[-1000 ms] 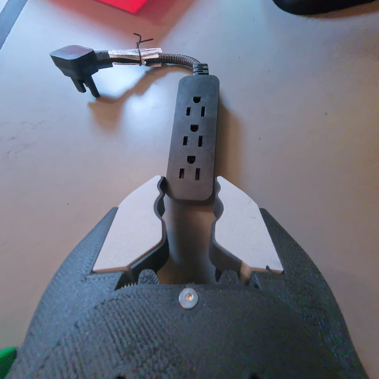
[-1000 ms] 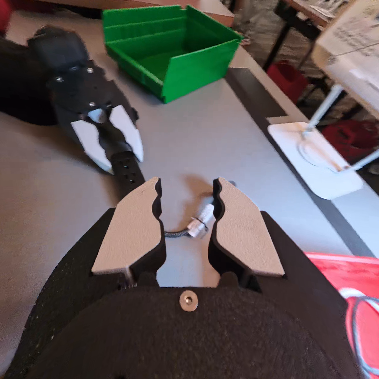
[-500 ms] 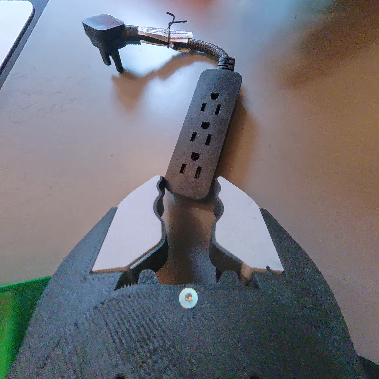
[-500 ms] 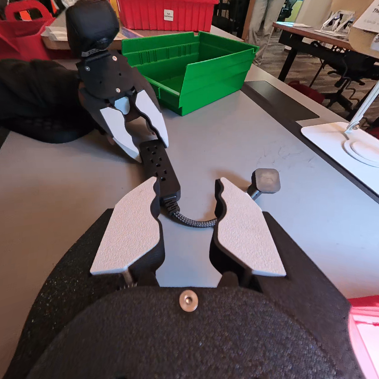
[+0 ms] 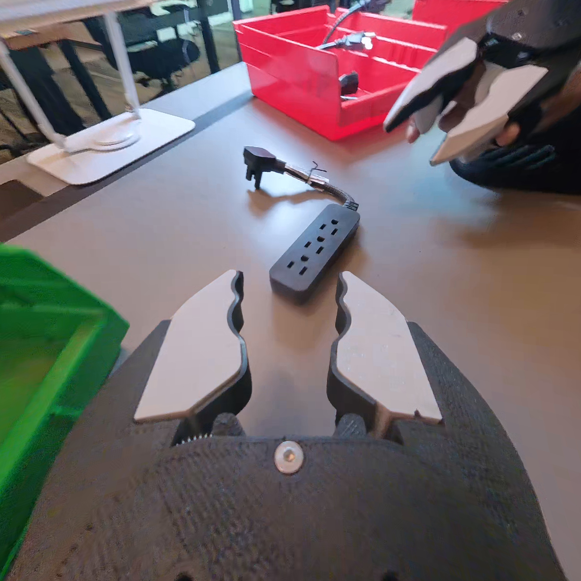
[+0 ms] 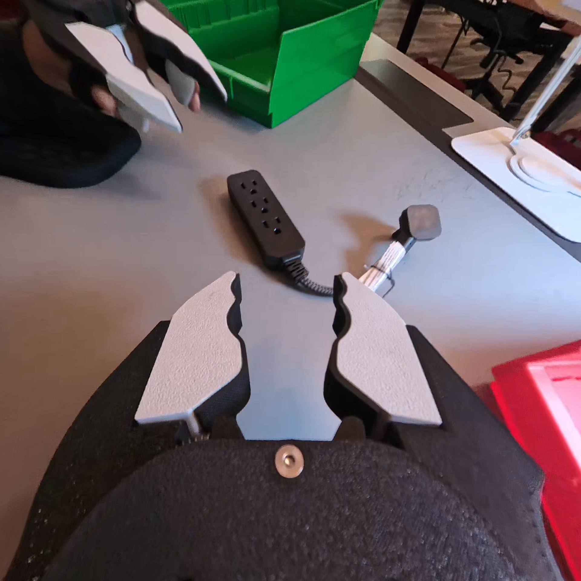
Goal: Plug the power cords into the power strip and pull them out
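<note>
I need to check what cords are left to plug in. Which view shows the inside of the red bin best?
The left wrist view: the red bin faces the camera with its dividers open to sight and black cords inside. The right wrist view catches only a corner of the red bin at the lower right edge, with nothing of its contents visible.

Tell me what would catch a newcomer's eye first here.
Probably the black power strip lying mid-table, all sockets empty, its short cord curling to a plug. Next, the bins: a red bin holding cords at the far side, a green bin near the left gripper. Both grippers are open.
</note>
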Motion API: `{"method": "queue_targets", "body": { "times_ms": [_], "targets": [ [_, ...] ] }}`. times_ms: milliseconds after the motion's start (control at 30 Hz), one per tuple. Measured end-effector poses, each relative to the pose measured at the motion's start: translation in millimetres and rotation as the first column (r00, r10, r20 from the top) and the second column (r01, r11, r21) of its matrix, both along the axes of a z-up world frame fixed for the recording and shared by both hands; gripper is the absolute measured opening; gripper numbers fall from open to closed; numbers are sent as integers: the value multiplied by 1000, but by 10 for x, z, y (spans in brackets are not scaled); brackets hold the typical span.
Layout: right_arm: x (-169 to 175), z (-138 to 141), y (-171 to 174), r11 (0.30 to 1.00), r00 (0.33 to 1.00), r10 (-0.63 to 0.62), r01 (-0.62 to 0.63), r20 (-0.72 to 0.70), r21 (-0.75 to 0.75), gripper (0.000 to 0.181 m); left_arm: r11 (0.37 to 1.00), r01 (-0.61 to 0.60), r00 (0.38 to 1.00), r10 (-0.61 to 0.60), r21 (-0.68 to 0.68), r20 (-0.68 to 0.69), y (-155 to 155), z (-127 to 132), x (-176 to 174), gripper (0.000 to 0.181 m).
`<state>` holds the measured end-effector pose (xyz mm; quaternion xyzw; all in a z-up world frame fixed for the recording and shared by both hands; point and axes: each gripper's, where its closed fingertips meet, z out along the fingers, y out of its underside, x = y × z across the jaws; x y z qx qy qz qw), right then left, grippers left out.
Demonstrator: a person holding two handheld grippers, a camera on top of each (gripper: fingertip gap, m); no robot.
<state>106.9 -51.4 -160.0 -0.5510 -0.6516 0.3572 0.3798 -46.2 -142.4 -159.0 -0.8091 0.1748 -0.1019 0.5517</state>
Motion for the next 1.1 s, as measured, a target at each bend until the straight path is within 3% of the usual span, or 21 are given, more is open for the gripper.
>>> {"method": "queue_targets", "body": {
  "times_ms": [233,400,633,733,800,833,933,1100],
  "targets": [
    [-34,-341,-197,997,986,-59,65,154,-34,75,942,-267,961,244,203,130,-520,365,-416,59],
    [-231,-530,-181,999,969,-50,53,244,-3,79,904,-338,932,284,263,224,-699,443,-527,57],
    [-689,-529,-164,987,919,77,-126,387,102,78,915,-311,934,245,257,259,-684,436,-517,57],
    [-839,-644,-271,958,833,182,-271,522,98,78,918,-301,935,231,259,270,-690,443,-511,57],
    [-932,-698,-304,935,791,212,-335,574,116,55,916,-303,934,231,263,271,-696,450,-514,56],
    [-966,-678,-337,917,779,250,-381,575,118,44,915,-305,934,233,266,271,-699,452,-517,55],
    [-976,-543,-374,894,779,265,-420,568,157,43,914,-303,935,229,272,272,-707,459,-513,53],
    [-748,262,-514,920,876,300,-370,376,128,43,921,-291,939,222,261,264,-693,440,-494,50]
  ]
}}
